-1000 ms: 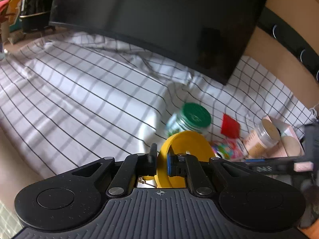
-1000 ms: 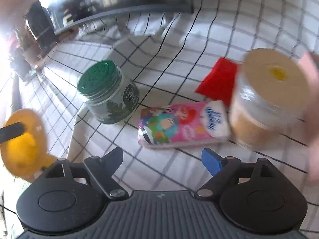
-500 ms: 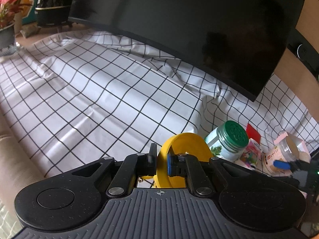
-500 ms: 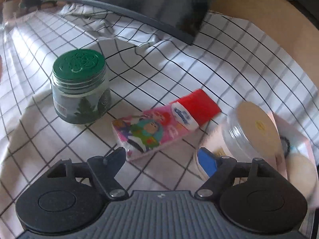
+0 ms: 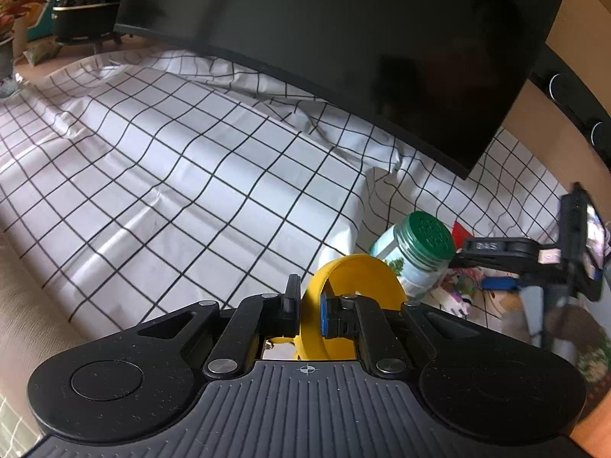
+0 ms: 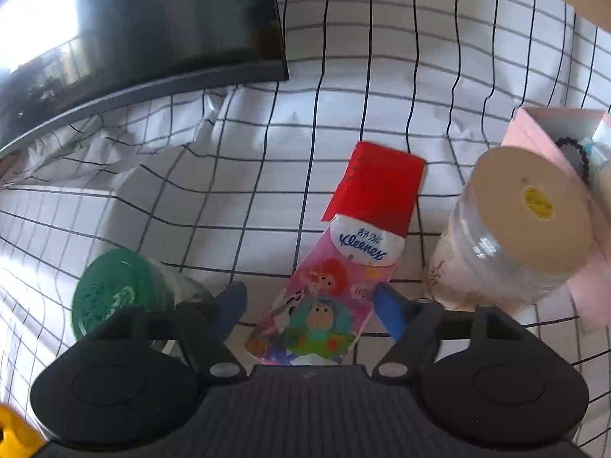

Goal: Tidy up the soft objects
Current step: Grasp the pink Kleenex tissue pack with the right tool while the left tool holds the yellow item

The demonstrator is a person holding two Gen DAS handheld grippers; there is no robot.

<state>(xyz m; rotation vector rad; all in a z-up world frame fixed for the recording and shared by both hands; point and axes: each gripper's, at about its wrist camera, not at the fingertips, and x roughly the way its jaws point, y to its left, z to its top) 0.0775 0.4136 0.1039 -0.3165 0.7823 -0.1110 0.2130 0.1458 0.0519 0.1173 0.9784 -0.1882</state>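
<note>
A dark curved monitor (image 5: 343, 57) stands along the far edge of the checked cloth (image 5: 172, 175) before us. Toward the cloth's right edge we see a clear jar with a tan lid (image 6: 530, 210) against a pink box (image 6: 550, 129), and a green-lidded jar (image 6: 114, 290). Between the jars lies the pink Kleenex tissue pack (image 6: 328, 297), overlapping a red packet (image 6: 378, 187). Our right gripper (image 6: 309, 305) straddles the pack, its jaws just closing, pads not yet pressing. Our left gripper (image 5: 307, 309) is clenched on a yellow ring (image 5: 359, 278).
</note>
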